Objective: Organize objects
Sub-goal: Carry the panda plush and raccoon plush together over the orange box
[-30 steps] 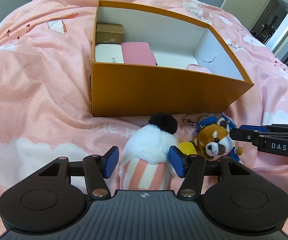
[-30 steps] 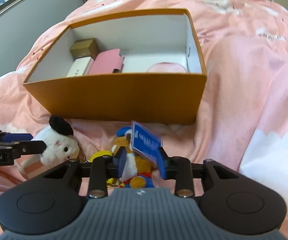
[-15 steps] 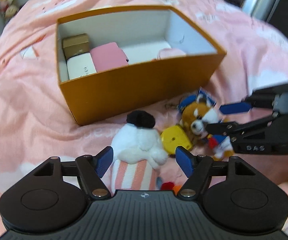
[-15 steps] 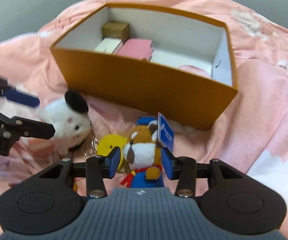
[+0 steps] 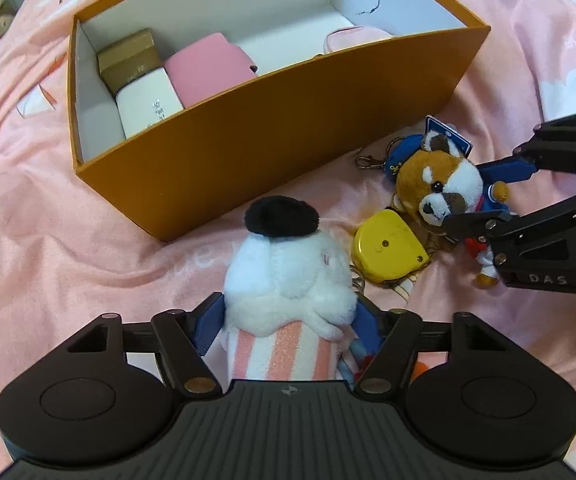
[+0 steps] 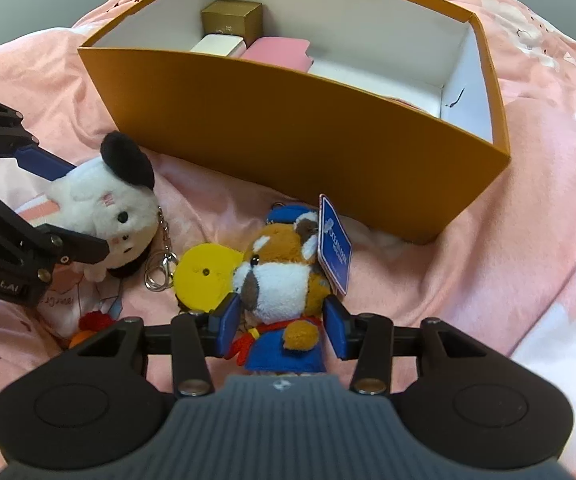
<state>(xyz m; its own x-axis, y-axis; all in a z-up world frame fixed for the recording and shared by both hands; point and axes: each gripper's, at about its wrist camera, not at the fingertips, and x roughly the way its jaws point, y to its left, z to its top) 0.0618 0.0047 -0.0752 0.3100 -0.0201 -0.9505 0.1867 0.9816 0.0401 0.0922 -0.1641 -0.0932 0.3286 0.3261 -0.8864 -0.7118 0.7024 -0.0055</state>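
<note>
A white plush with a black cap and pink-striped body (image 5: 288,280) lies on the pink bedspread in front of the orange box (image 5: 288,128). My left gripper (image 5: 288,320) is shut on its body; it also shows in the right wrist view (image 6: 107,216). A red panda plush in a blue outfit (image 6: 283,280) lies to its right. My right gripper (image 6: 281,324) straddles the panda's body, pads close beside it; contact is unclear. The panda also shows in the left wrist view (image 5: 440,188). A yellow round case (image 5: 386,246) lies between the two plushes.
The box holds a gold box (image 5: 129,60), a white box (image 5: 147,102), a pink pouch (image 5: 209,66) and a pale pink item (image 5: 352,38). A blue tag (image 6: 334,244) hangs on the panda. A keyring (image 6: 159,268) lies beside the white plush.
My left gripper has closed from open onto the white plush. My right gripper has moved slightly farther over the panda. Both views have moved closer to the box.
</note>
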